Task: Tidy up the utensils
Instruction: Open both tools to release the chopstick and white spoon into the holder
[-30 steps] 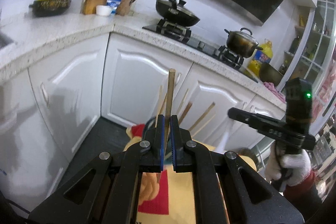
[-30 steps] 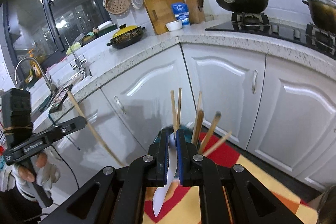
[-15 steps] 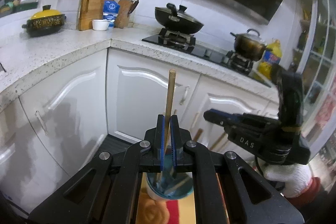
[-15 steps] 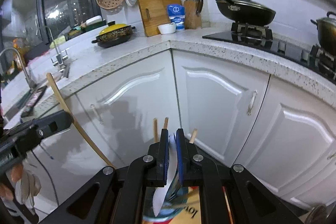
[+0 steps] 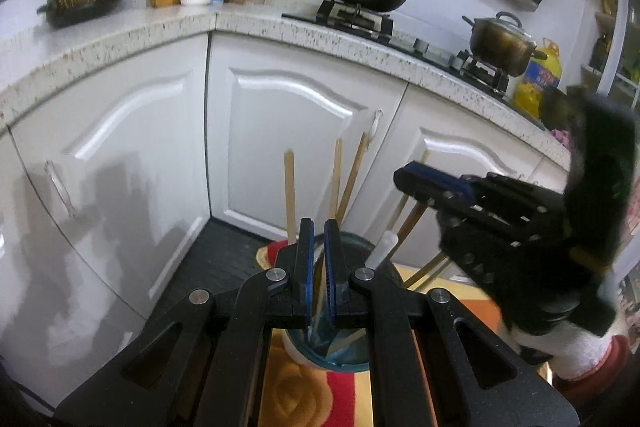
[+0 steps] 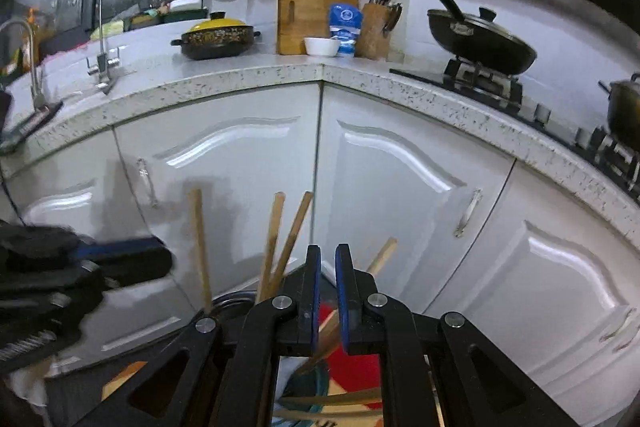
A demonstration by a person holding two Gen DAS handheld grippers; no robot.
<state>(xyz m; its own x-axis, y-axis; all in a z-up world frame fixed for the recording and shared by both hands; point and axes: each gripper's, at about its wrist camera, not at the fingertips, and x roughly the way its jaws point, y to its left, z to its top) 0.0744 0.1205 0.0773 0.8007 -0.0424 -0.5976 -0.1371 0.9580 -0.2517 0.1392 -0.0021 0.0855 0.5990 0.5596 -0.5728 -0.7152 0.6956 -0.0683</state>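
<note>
Utensils (image 5: 290, 197) upright in one cup (image 5: 352, 363)

Just beyond my claws stands the utensil cup (image 5: 298, 351), a white cup with a teal inside and rim, upright on the red and yellow floor mat. Wooden sticks (image 5: 289, 195) stand in it, slim and pale brown: one nearly upright at the left, two leaning right beside it, and more fanning out to the far right. A white plastic handle (image 5: 382, 249) pokes up at the cup's right rim, tilted right. Further wooden pieces (image 6: 340, 397) lie slanted low inside the cup.
</note>
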